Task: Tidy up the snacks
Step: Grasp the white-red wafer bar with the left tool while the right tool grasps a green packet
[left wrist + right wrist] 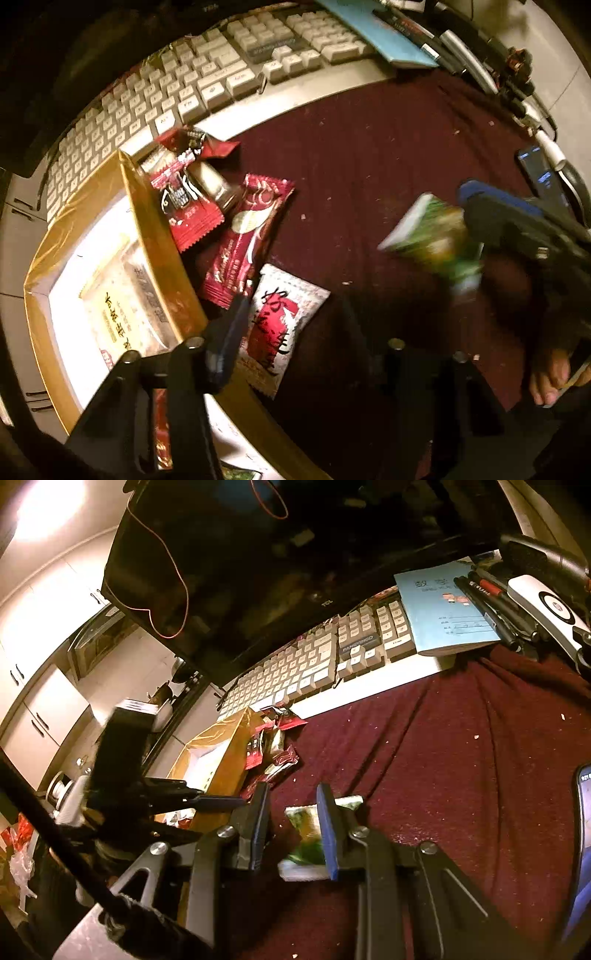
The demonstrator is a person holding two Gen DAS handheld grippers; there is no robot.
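1. Gold card forms the box (162, 236) at the left of both views. Only the left wrist view looks down into its white inside, where a pale packet (122, 317) lies flat.
2. Just right of the box wall, on the maroon cloth (369, 155), lie red packets (236, 236) in a loose heap and, nearer the camera, a white packet (280, 325) with red and black print. The right wrist view shows the same heap (273, 749) small and far off, and the white packet cannot be made out there.
3. The left gripper (291, 325) hangs over the box wall and the white packet, its fingers spread wide and grasping nothing. One blue pad (229, 343) shows plainly; the other finger is lost in shadow.
4. Well right of the box, the right gripper (293, 827) has a green packet (310, 834) between its fingers. The right wrist view shows the packet against the blue pad (327, 834), with a gap to the other finger, so I cannot tell whether it is truly clamped. The left wrist view shows the green packet (432, 240) blurred at the tip of the right gripper (476, 218).
5. Behind the box runs a keyboard (310, 664); only the right wrist view shows the dark monitor (295, 554) above it and the blue booklet (443, 609) cover in full.
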